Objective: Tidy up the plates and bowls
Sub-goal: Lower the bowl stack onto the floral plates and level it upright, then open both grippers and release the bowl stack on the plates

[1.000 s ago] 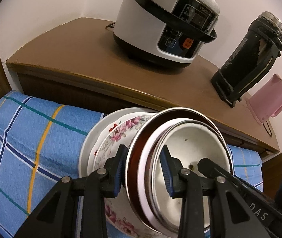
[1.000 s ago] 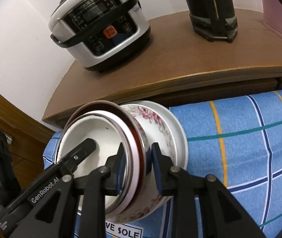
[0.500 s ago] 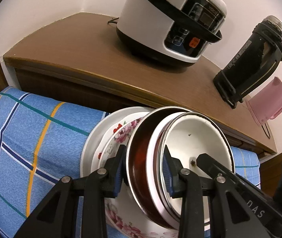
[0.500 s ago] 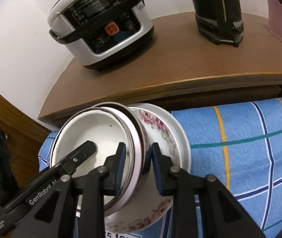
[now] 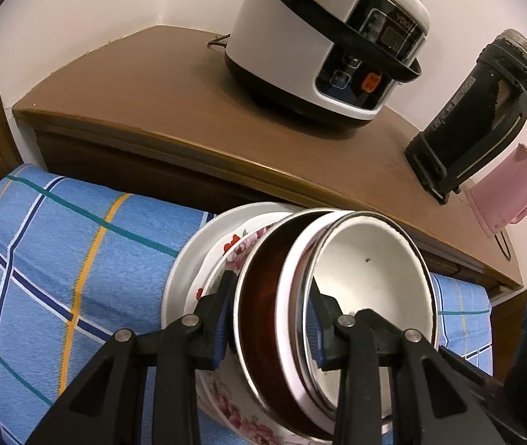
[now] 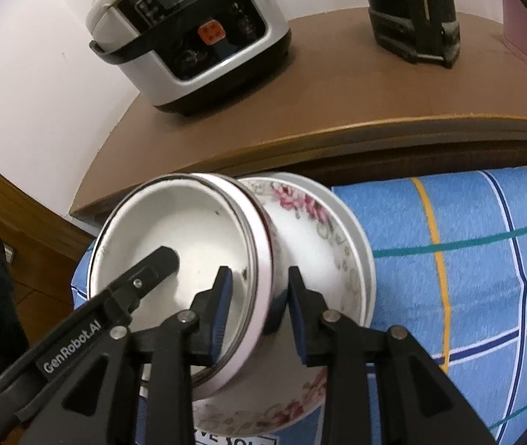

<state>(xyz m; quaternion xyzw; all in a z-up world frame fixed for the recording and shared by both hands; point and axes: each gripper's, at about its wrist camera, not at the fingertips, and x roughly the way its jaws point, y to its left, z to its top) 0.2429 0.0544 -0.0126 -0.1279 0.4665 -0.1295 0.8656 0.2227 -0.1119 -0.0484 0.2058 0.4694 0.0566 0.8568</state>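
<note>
Two nested bowls [image 5: 337, 296], tilted on edge against the floral plate [image 6: 319, 230], are straddled rim-wise between both grippers' fingers [image 5: 222, 319], left gripper [image 5: 269, 320] clamped, right gripper [image 6: 259, 302] parted.

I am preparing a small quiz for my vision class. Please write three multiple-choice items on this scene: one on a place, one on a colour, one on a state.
1. Where does the rice cooker stand?
A. on the blue checked cloth
B. on the brown cabinet top
C. inside a bowl

2. What colour is the cup beside the black flask?
A. pink
B. yellow
C. green

3. How do the nested bowls sit?
A. flat, upside down
B. broken in pieces
C. tilted up on edge

Key: B, the rice cooker rests on the cabinet top; A, the cup by the black flask is pink; C, the nested bowls lean steeply, openings facing sideways.
</note>
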